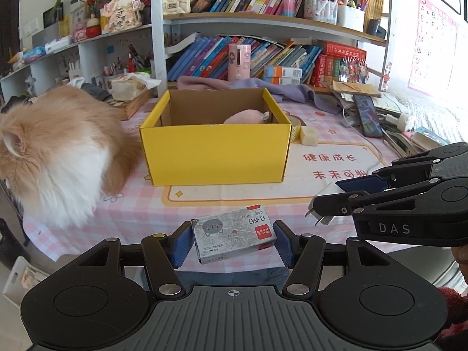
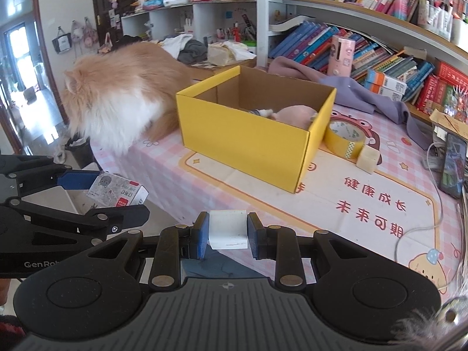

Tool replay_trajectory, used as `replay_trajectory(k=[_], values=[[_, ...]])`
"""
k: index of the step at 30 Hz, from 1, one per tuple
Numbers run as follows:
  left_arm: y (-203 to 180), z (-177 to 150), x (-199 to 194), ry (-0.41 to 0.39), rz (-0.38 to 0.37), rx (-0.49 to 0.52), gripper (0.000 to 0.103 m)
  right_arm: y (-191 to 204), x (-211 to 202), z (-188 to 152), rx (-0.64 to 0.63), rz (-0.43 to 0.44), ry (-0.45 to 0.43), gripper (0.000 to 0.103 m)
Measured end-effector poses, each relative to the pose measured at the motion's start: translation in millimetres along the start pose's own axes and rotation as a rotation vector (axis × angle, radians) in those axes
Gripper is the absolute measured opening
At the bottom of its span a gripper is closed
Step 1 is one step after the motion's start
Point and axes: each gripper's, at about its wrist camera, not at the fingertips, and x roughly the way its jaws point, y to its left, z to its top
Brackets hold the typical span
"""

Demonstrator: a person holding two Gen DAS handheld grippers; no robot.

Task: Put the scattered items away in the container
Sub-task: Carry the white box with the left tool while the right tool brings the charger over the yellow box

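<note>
My left gripper [image 1: 232, 241] is shut on a grey staple box [image 1: 234, 235] with a cat drawing and a red label. It holds the box in the air just past the table's near edge. My right gripper [image 2: 228, 231] is shut on a white charger plug [image 2: 228, 228]; the left wrist view shows the plug [image 1: 327, 190] with its metal prongs pointing down. The open yellow cardboard box [image 1: 215, 152] [image 2: 248, 143] stands ahead on the pink tablecloth. A pink soft item [image 1: 245, 117] [image 2: 295, 114] lies inside it. The right wrist view shows the left gripper [image 2: 120, 194] at the far left.
A fluffy orange-and-white cat [image 1: 58, 152] [image 2: 122, 93] sits on the table just left of the box. Right of the box are a yellow tape roll [image 2: 345, 137], a cream block [image 2: 367, 159], a phone [image 2: 453, 163] with a cable, and a purple cloth [image 2: 365, 90]. Bookshelves stand behind.
</note>
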Motion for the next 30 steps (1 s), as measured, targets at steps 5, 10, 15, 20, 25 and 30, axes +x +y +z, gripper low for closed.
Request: replay_trajectory(k=[5, 10, 15, 20, 25, 30], values=[[2.1, -1.0, -1.1, -0.003, 0.003, -0.006, 0.058, 4.6, 0.9, 0.8, -0.016, 0.008, 0.0, 0.026], [6.1, -2.9, -3.5, -0.005, 0.008, -0.014, 0.058, 8.3, 1.0, 1.9, -0.028, 0.015, -0.003, 0.026], [9.2, -3.3, -4.4, -0.005, 0.012, -0.019, 0.058, 13.2, 2.1, 2.6, -0.038, 0.025, -0.001, 0.026], [10.5, -2.6, -3.9, 0.0, 0.016, -0.023, 0.058, 14.7, 3.7, 4.5, -0.045, 0.035, 0.003, 0.026], [13.3, 2.7, -1.5, -0.006, 0.023, -0.036, 0.058, 10.4, 5.7, 10.5, -0.045, 0.039, -0.005, 0.026], [14.9, 14.5, 5.8, -0.025, 0.014, -0.031, 0.058, 1.6, 9.2, 23.1, -0.057, 0.024, -0.037, 0.026]])
